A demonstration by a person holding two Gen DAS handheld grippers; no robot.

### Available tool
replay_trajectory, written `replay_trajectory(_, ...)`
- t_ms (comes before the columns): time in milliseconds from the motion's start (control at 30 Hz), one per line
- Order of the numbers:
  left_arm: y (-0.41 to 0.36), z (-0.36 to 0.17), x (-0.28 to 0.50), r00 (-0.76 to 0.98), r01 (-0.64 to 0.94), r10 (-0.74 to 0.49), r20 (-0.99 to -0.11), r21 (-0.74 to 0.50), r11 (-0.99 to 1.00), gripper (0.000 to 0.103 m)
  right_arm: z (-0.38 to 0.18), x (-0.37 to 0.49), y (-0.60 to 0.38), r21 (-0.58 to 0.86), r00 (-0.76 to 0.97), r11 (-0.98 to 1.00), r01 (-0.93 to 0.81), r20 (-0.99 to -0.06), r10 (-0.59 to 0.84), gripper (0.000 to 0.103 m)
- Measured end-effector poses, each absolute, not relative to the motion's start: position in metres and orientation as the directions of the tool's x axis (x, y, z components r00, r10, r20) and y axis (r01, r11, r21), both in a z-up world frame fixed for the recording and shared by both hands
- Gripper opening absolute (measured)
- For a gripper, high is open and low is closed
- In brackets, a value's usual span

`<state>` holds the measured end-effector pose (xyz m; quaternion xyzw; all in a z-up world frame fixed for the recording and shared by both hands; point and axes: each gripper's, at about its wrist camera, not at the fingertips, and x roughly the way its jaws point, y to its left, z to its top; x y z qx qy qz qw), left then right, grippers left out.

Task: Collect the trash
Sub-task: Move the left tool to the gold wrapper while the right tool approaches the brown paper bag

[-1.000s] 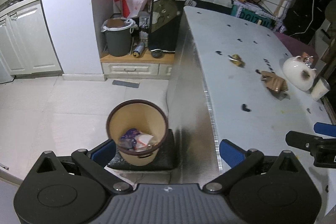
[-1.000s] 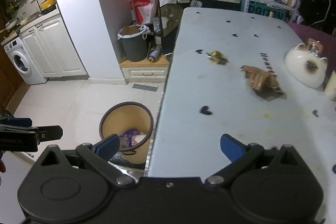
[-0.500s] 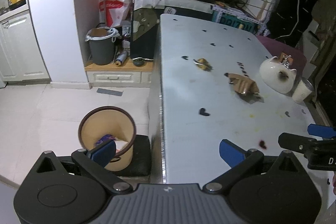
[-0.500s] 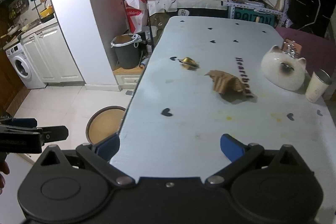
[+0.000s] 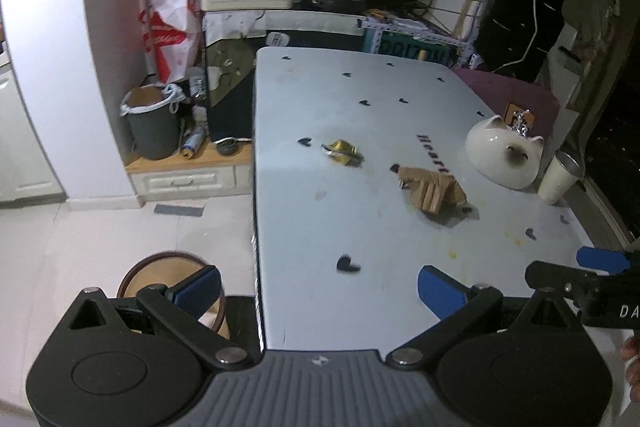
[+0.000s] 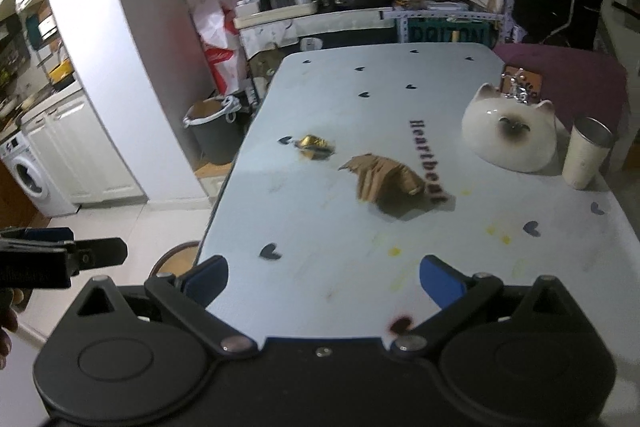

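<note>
A crumpled brown paper [image 5: 434,187] [image 6: 384,179] and a small gold wrapper [image 5: 342,151] [image 6: 314,145] lie mid-table on the white table [image 5: 340,219] [image 6: 340,239]. A beige bin with a brown rim [image 5: 160,269] [image 6: 176,255] stands on the floor at the table's near left corner. My left gripper [image 5: 318,287] is open and empty over the table's near left edge. My right gripper [image 6: 324,279] is open and empty over the near edge, well short of the trash.
A white cat-shaped dish [image 5: 502,157] [image 6: 510,135] and a cup [image 5: 558,179] [image 6: 586,155] stand at the table's right side. A grey bin [image 5: 154,123] and a red and white bag [image 5: 170,31] stand by the wall. Shelves stand behind the table.
Both grippers have moved right and forward, away from the beige bin and over the table. The trash on the table appears closer. Both stay open and empty.
</note>
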<state>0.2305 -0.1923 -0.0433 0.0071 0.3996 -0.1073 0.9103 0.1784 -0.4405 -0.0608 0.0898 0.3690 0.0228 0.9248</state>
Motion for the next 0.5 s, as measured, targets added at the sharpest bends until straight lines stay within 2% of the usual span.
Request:
replay_trajectory(233,-0.21,-0.049,0.292,0.675,0.292,-0.268,-0.688,-0.086,0.953,0.103,-0.079,0.224,-0.457,0.156,0.718,0.985,0.076,-0.694,0.055,0.103)
replay_trajectory(500,-0.234,-0.078,0.365,0.641,0.4,-0.379,-0.667,-0.131,0.907,0.102,-0.105,0.285,-0.47,0.095,0.726,0.995,0.034,-0.687,0.041,0.103)
